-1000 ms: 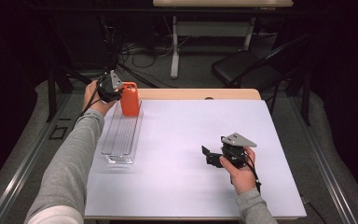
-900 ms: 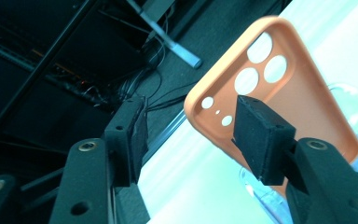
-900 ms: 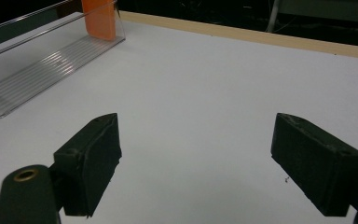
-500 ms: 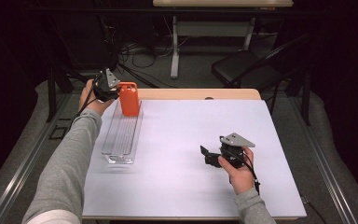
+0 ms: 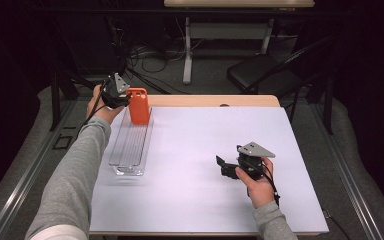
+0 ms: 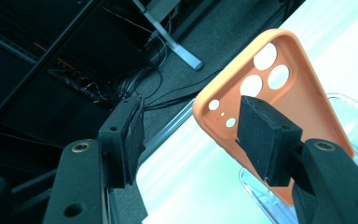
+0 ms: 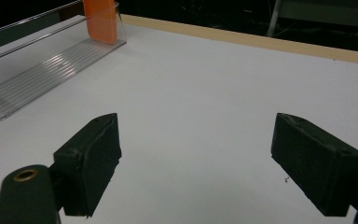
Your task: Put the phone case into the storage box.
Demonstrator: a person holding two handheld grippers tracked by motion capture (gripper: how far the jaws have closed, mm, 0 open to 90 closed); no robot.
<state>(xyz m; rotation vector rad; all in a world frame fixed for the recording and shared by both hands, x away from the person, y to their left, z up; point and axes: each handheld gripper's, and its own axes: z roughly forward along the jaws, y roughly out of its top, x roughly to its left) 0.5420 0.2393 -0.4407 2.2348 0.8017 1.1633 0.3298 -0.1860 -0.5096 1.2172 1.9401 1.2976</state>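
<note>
An orange phone case [image 5: 139,106] stands upright at the far end of a clear ribbed plastic tray [image 5: 128,155] on the table's left side. My left gripper [image 5: 123,99] hovers just left of the case's top. In the left gripper view its jaws [image 6: 191,135] stand apart and have just been opening; the case [image 6: 279,88] rests behind the right pad [image 6: 263,140], with no pad pressing on it. My right gripper [image 5: 223,167] lies low over the white sheet at the right, jaws [image 7: 196,158] wide with nothing between them. The right gripper view has the case [image 7: 100,18] and tray [image 7: 28,79] far off.
A white sheet [image 5: 205,145] covers most of the wooden table [image 5: 215,101]. A black chair [image 5: 260,75] and a table leg with cables stand on the floor beyond the far edge. Metal rails run along both sides of the table.
The left gripper's jaws have spread wider beside the orange case, which stays standing in the tray. Both hands have kept their places.
</note>
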